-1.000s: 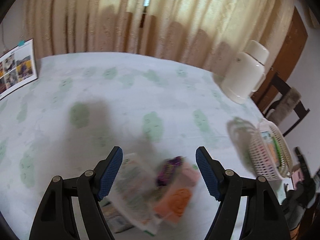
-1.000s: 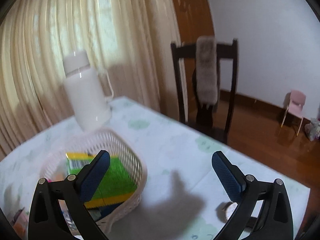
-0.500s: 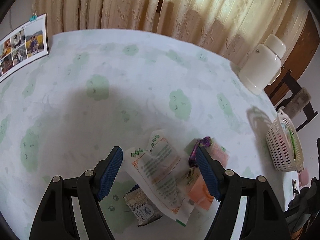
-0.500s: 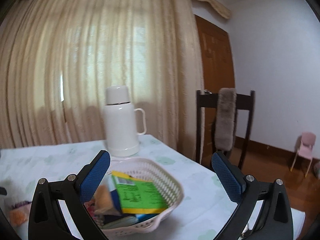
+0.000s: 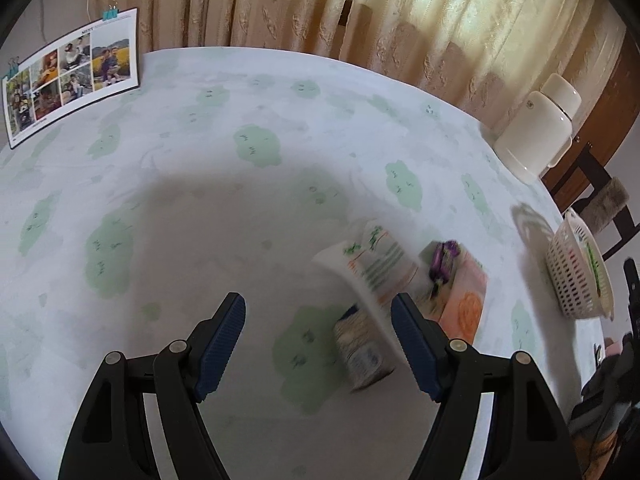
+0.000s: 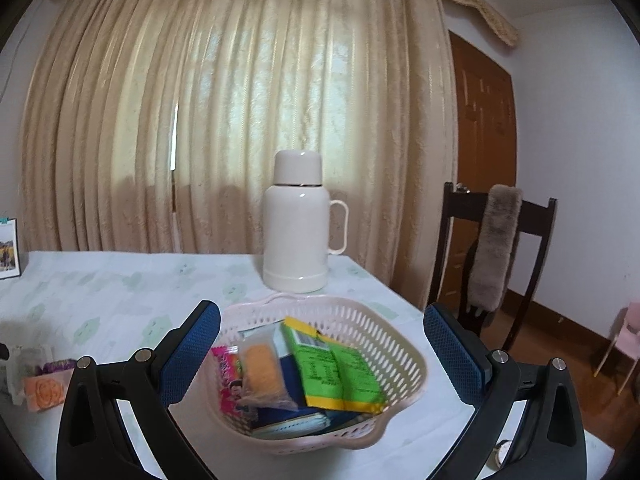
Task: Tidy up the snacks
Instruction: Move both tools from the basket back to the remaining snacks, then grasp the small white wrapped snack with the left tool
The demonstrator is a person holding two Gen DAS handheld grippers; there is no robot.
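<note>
In the left wrist view a pile of snack packets lies on the table: a white packet, a purple one, an orange-pink one and a small pale one. My left gripper is open and empty, above the table just left of the pile. My right gripper is open and empty, hovering over the white basket, which holds a green packet, an orange biscuit pack and a pink packet. The basket also shows in the left wrist view.
A white thermos jug stands behind the basket near the curtain. A dark wooden chair stands at the table's right side. A photo sheet leans at the far left. The loose pile shows far left in the right wrist view.
My left gripper has shifted left, so the pile now sits to its right. My right gripper has swung left and tilted down, centring on the basket.
</note>
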